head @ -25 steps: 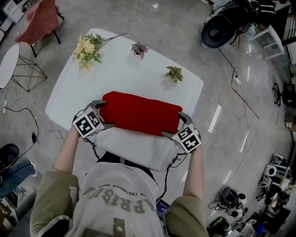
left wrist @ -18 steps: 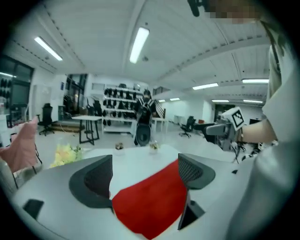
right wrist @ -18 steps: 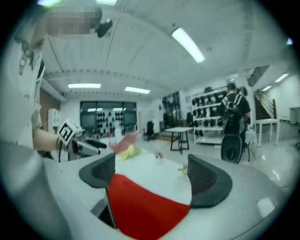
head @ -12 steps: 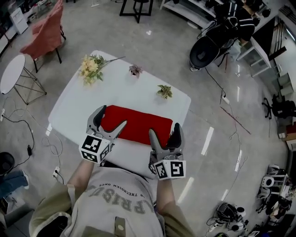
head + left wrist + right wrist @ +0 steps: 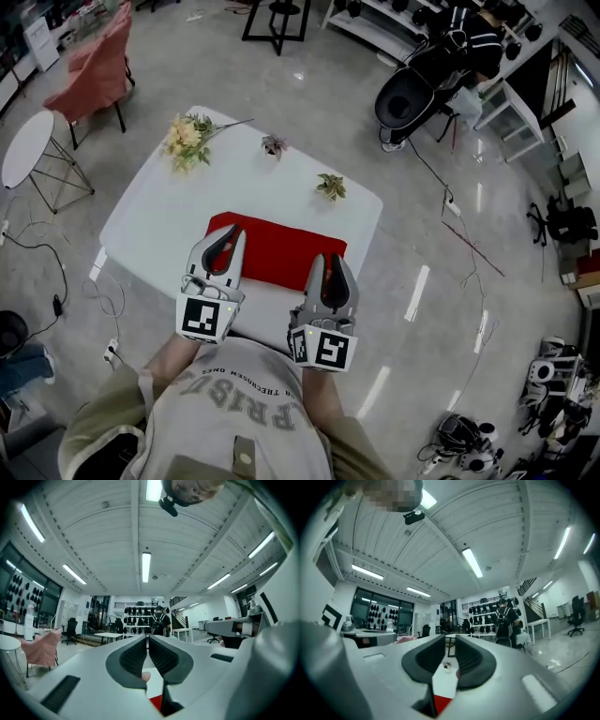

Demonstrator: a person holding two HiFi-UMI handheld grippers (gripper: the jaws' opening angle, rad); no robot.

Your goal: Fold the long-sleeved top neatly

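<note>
Left claw is held level in front of the person's chest. Its jaws have just been closing and now stand all but together with nothing gripped, as the left gripper view shows. Right claw sits beside it, its jaws also just drawn in to a slim gap with nothing in it.

The red long-sleeved top lies folded into a flat oblong on the white bench, near the person's edge. In the head view both claws cover part of its near side, so that edge cannot be checked. Each gripper view catches only a red sliver low under the jaws. A small pinkish blob shows through the left gap, too blurred to name.

A second ago the claws were down at the two ends of the top with jaws spread wide. Now both are lifted clear of it and turned to point outward across the room. The top keeps the same folded shape and place. The yellow flower bunch and two small plants are unmoved at the far side.

The marker cubes carry black-and-white square patterns, no words. The person's grey shirt has large upside-down lettering, creased and not fully readable
</note>
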